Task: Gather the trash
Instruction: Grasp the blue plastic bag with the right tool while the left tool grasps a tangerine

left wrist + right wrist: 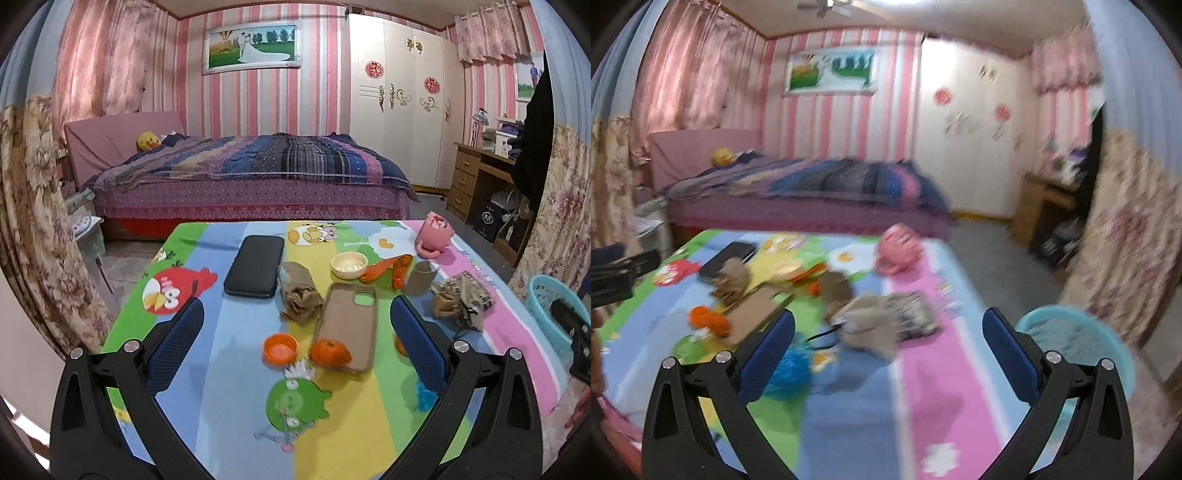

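1. On the desk (pixel 207 417), covered by a striped cartoon cloth, the trash lies scattered: a crumpled brown paper bag (pixel 300 295) just right of a black phone (pixel 255 271), and a second wad of crumpled paper with printed wrapping (pixel 461 299) nearer the right edge.
2. Between them sit a tan phone case (pixel 347 321) with a mandarin (pixel 330 352) touching its near end, an orange lid (pixel 280 347), a small cream bowl (pixel 349 264), orange peel (pixel 391 271) and a cardboard tube (pixel 421 278).
3. A pink mug (pixel 434 232) lies tipped on its side at the far right corner.
4. The left claw (pixel 295 334) hangs above the desk with its blue pads spread wide — nothing between them.
5. The right claw (pixel 888 338) is likewise spread and empty; its view is blurred, with the crumpled paper wad (pixel 871 325) lying between the pads and a blue scrap (pixel 788 369) by the left pad.
6. A turquoise basket (pixel 1078 332) stands off the desk's right edge, just beyond the right pad.
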